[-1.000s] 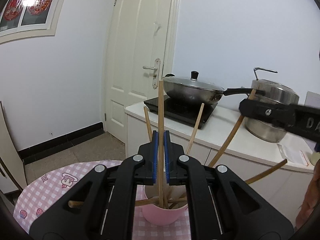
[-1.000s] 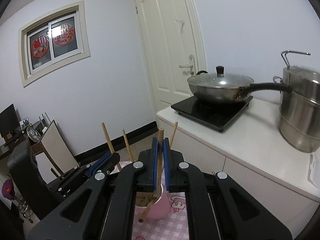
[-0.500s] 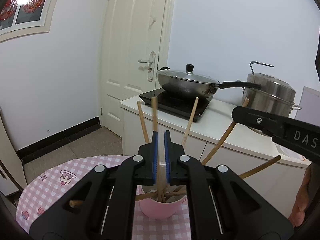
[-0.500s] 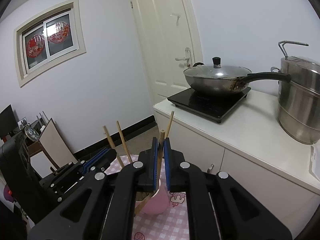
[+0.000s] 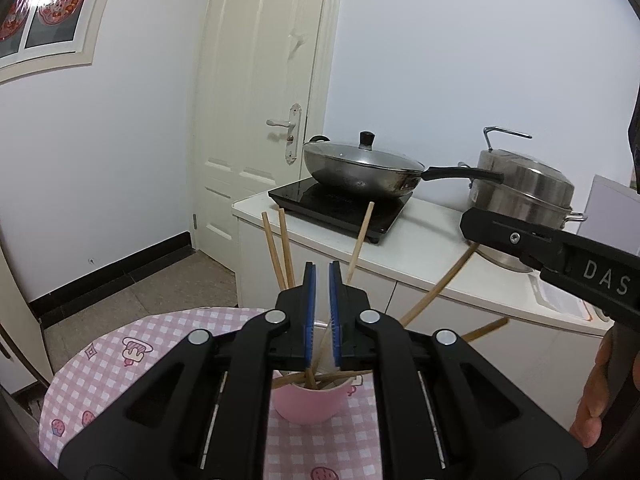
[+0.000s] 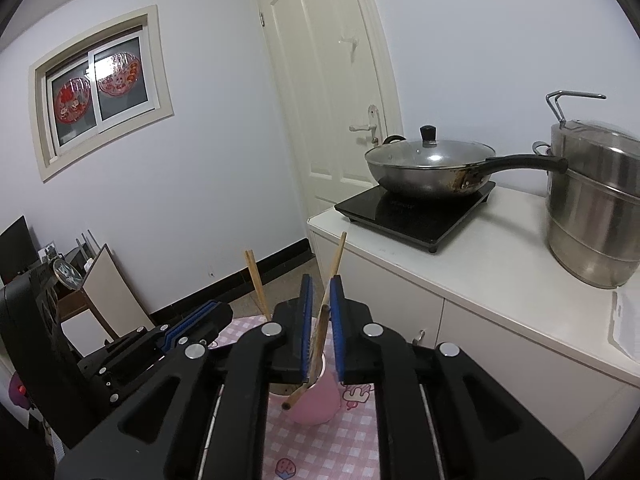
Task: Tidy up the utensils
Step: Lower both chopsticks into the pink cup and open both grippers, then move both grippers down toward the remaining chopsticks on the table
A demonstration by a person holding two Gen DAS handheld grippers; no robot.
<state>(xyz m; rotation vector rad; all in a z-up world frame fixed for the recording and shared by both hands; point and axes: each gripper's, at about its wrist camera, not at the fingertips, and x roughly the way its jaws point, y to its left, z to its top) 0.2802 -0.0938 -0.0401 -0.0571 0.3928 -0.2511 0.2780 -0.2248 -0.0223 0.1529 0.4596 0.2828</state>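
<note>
Over the pink cup (image 5: 310,402) at table centre, we're releasing chopsticks: left gripper (image 5: 322,312) jaws just opened, empty; right gripper (image 6: 321,320) opening, a chopstick (image 6: 316,344) loose between, toward 12 o'clock. Next: lift both clear.

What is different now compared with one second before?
Both grippers have just been opening. The left gripper let its chopstick drop into the pink cup; nothing is between its jaws now. The right gripper loosened; its chopstick now leans tilted between the jaws. The cup, wok and steamer pot stayed.
</note>
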